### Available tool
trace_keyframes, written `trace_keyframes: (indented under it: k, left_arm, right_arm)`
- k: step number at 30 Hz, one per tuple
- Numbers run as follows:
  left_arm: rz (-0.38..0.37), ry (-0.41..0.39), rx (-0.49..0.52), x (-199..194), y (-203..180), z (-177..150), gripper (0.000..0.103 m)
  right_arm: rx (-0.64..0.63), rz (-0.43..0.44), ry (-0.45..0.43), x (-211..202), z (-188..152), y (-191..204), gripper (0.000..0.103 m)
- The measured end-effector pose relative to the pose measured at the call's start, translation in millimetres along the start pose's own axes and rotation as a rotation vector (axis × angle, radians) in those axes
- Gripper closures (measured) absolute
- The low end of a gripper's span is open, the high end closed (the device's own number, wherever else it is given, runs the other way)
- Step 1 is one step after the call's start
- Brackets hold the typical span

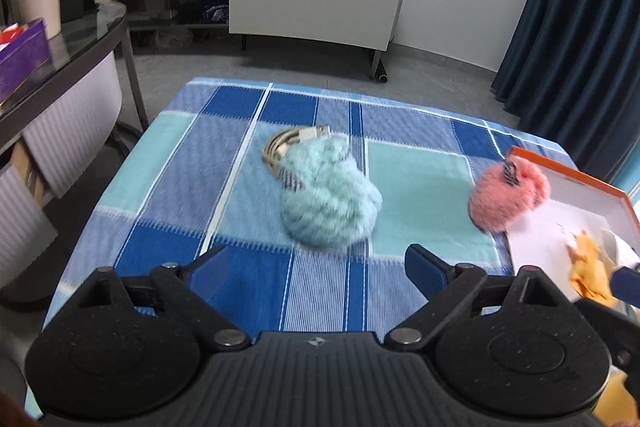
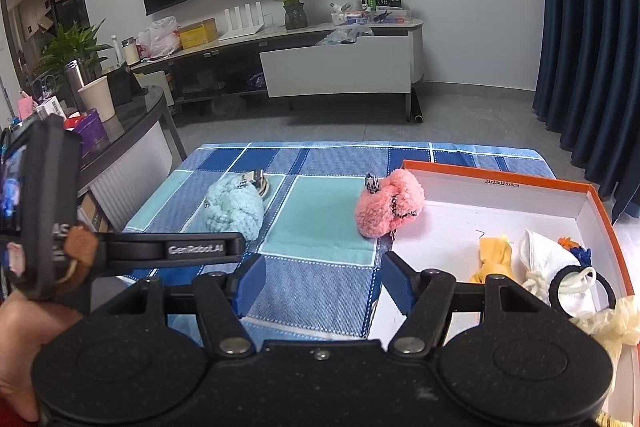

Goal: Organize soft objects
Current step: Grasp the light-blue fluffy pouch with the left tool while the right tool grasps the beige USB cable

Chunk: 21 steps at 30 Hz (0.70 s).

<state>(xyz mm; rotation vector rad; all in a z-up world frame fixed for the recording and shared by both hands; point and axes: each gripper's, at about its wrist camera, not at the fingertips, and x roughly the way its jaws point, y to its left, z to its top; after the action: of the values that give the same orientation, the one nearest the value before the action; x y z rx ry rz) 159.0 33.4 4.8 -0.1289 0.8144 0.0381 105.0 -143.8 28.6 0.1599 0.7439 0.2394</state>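
1. Hovering over the checked cloth (image 1: 168,187), left gripper (image 1: 316,261) with jaws spread wide and nothing between them; aiming at the blue plush (image 1: 330,195), lying just ahead.
2. Lying near the middle of the cloth, well left of the box (image 2: 500,189): blue plush, with a coiled cable (image 1: 290,143) tucked against its far end.
3. Leaning on the box's near-left corner, partly over the rim: pink plush (image 2: 388,209).
4. Waiting beside the box, right gripper (image 2: 324,281) also wide and holding nothing.
5. Already sitting inside the box: yellow cloth (image 2: 494,257), white sock (image 2: 554,261), black hair tie (image 2: 580,291).
6. Likely closing on the blue plush next: centring the jaws across its fat body, away from the cable, judging by the layout.
7. Squeezing gently, probably enough; yarn compressing easily.
8. Lifting clear before crossing toward the box, avoiding knocking the pink plush off the rim.
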Motion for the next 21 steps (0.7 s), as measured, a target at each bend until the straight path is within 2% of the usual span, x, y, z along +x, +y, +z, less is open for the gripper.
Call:
trace_keyframes:
  k: [4,6,8,10,11,14,18,21]
  left_arm:
    - [0.017,0.004,-0.001,20,-3,10,0.005]
    - [0.018,0.001,0.000,27,-3,12,0.009]
    - [0.009,0.004,0.002,31,0,12,0.030]
    - [-0.045,0.010,-0.012,30,8,11,0.043]
    - [-0.050,0.009,-0.008,27,11,11,0.045]
    - [-0.049,-0.029,0.024,8,20,5,0.048]
    - [-0.061,-0.044,0.024,-21,43,-4,0.049]
    - [-0.036,-0.044,0.024,-36,63,-8,0.049]
  right_arm:
    - [0.001,-0.003,0.007,12,5,-4,0.026]
    - [0.000,-0.002,0.009,17,8,-5,0.026]
    - [-0.004,-0.002,0.013,22,12,-4,0.026]
    - [-0.013,-0.001,0.017,28,15,-2,0.026]
    - [-0.016,0.001,0.019,31,17,-1,0.026]
    - [-0.025,0.010,0.028,42,22,5,0.026]
    - [-0.050,0.044,0.029,59,33,20,0.025]
    - [-0.072,0.083,0.028,78,41,33,0.023]
